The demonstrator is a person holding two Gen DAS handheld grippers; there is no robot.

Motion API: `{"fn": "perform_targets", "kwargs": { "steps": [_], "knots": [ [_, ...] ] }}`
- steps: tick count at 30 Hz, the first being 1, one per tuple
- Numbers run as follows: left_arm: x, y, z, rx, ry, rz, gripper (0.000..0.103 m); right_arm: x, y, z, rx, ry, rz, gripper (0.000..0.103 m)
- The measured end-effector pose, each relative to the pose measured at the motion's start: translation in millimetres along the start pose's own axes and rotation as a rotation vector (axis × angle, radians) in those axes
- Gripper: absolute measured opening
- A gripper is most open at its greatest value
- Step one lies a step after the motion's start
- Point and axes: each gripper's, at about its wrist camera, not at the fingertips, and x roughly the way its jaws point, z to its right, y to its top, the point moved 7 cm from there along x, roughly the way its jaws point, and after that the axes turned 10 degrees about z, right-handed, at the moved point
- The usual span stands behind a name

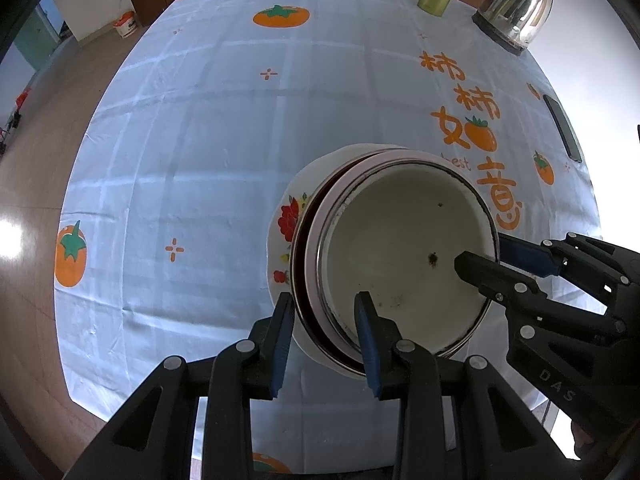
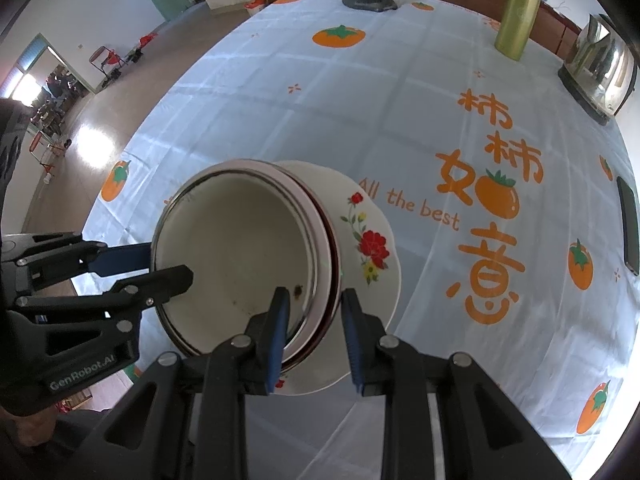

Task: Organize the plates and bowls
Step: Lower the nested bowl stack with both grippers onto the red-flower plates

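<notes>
Stacked bowls [image 1: 404, 248] on a flowered plate [image 1: 286, 220], both grippers straddling the rims.
The left gripper [image 1: 325, 336] and right gripper [image 2: 314, 330] have jaws open astride the near rims; the dishes look stiff, slippery and breakable, best pinched at the rim.

left gripper [image 1: 325, 344] at 6 o'clock, jaws straddling bowl [image 1: 404, 256] rim | plate [image 1: 286, 224] beneath bowl | right gripper [image 1: 484, 258] at 4 o'clock astride rim | kettle [image 1: 514, 10] at 1 o'clock

Daylight floods in from the right, washing that edge out white. The floor [image 2: 92, 136] shines with a glare patch. The tablecloth [image 1: 224, 168] reads sharp and evenly bright. Strong fisheye bending curves everything; corners go black.
</notes>
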Motion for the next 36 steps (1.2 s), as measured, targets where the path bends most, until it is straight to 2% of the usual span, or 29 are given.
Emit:
{"fn": "perform_targets", "kwargs": {
  "steps": [28, 36],
  "knots": [
    [7.5, -1.5, -0.6, -0.005, -0.016, -0.037, 0.033, 5.1, -0.3, 2.1, -0.013, -0.014, -0.032, 0.027],
    [9.6, -0.8, 0.7, 0.004, -0.013, -0.018, 0.034, 5.2, -1.2, 2.3, -0.003, -0.011, -0.027, 0.027]
  ]
}}
